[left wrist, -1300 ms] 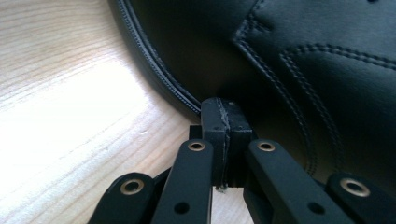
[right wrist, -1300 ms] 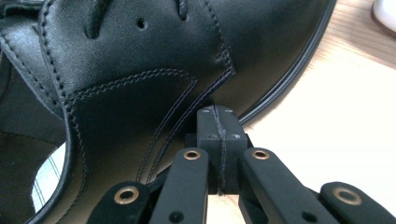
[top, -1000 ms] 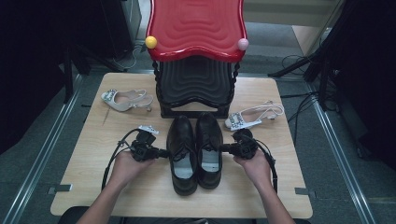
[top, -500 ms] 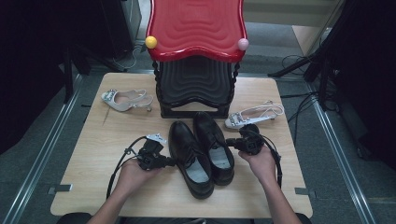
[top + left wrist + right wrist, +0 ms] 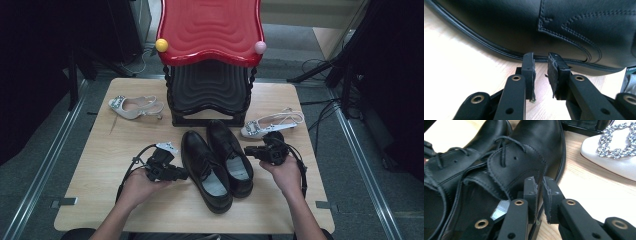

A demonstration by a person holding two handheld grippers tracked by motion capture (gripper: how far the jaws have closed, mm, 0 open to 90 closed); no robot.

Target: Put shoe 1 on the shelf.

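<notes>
Wooden table [image 5: 125, 165], dark surroundings. Right claw [image 5: 538, 185] clenched on the quarter edge of right black shoe [image 5: 230, 156]. Left claw [image 5: 541, 62] slightly parted, empty, butting the sole of left black shoe [image 5: 205, 170]. Long axes slanted, toes toward black rack [image 5: 209, 95].

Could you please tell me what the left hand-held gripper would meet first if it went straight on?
Most likely the left black leather shoe: the left hand-held gripper points at its side, just above the sole.
</notes>
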